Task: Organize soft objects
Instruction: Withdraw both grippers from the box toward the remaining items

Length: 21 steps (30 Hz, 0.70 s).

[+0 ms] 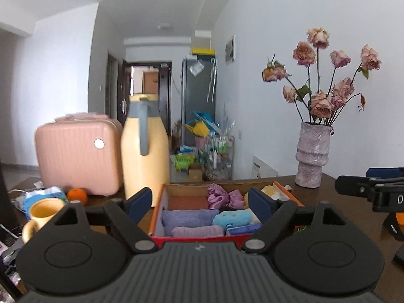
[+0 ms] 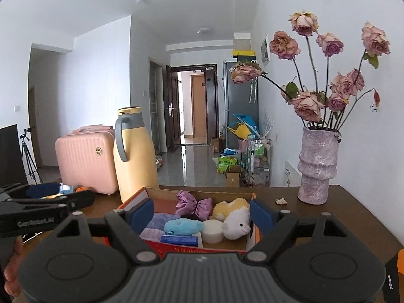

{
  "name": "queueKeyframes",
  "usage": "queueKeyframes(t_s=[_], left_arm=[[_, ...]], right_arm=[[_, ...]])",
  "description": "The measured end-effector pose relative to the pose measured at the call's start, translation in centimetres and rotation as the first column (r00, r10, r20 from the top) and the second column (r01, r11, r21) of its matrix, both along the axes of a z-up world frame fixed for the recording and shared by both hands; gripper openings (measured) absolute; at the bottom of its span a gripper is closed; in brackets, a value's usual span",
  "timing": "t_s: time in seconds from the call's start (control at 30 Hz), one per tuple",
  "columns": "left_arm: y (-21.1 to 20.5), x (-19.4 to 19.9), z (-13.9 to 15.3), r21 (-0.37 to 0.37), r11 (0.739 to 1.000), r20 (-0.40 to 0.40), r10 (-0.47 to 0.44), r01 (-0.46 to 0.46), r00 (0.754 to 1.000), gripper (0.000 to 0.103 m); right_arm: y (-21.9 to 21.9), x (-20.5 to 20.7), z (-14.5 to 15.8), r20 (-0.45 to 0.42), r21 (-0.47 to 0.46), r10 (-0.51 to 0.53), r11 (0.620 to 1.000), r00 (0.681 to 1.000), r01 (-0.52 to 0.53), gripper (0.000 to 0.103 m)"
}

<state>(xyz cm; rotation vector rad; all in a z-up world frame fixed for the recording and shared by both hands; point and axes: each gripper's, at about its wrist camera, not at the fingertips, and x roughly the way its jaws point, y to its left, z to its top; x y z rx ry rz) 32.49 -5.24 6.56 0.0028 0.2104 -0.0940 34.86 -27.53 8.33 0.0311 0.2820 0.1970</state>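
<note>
The orange cardboard box (image 2: 248, 237) sits on the dark wooden table (image 2: 353, 217) straight ahead of both tools, its long sides running away from them toward the hallway, and everything soft seems already gathered inside it. The left gripper (image 1: 200, 202) and the right gripper (image 2: 202, 213) are both spread wide and hold nothing, each pulled back at the box's near edge rather than down among the contents. Inside the box, the lilac satin bow (image 2: 194, 205) lies toward the far wall; nearer, the blue plush whale (image 2: 183, 227) lies crosswise, tail toward the box's right side, beside a white round sponge (image 2: 212, 231) and a white-and-yellow plush animal (image 2: 236, 221) against the right wall. Folded purple towels (image 1: 189, 218) fill the box's left half, with a blue packet (image 2: 179, 240) at the near wall. I judge the right tool the nearer one for the plush toys, the left for the towels, and any further tidying would mean reaching forward and down over the near wall. Left of the box stand a cream thermos jug (image 2: 135, 156) and a pink suitcase (image 2: 87, 160), with an orange (image 1: 77, 195) and a yellow mug (image 1: 45, 213) nearer the left tool; right of the box stands a lilac vase of dried roses (image 2: 318, 166). Beyond the table, the hallway runs to an open door.
</note>
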Motion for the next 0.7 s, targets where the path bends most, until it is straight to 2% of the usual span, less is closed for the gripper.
queueKeyframes(t_s=[0.2,0.27,0.43,0.5,0.6,0.7], left_arm=[[1.5,-7.7,-3.5,0.044,0.999,0.018,0.011,-0.012,1.0,0.098],[2.1,-10.8,-5.1,0.038,0.999,-0.001,0.006,-0.006,1.0,0.103],[3.8,-17.4,-8.5,0.024,1.0,-0.092,0.003,-0.001,0.996,0.103],[4.2,-18.8,-9.4,0.027,1.0,-0.131,0.001,0.003,0.991,0.103],[4.2,-19.4,-9.8,0.031,1.0,-0.152,0.001,0.004,0.988,0.103],[4.0,-19.0,-9.4,0.037,0.999,-0.139,0.0,0.006,0.99,0.103]], right_arm=[[0.0,-6.4,-3.2,0.027,-0.019,0.002,1.0,1.0,-0.002,0.086],[0.3,-9.5,-4.9,0.028,-0.033,0.004,0.999,1.0,-0.003,0.091],[0.1,-16.9,-8.5,0.026,0.012,0.041,0.999,0.999,-0.042,0.1],[-0.1,-19.7,-9.8,0.025,0.031,0.032,0.999,0.999,-0.033,0.102],[0.3,-21.3,-11.0,-0.059,0.085,0.028,0.996,0.998,-0.023,0.102],[1.2,-21.8,-11.1,-0.032,0.055,0.035,0.998,0.999,-0.033,0.102]])
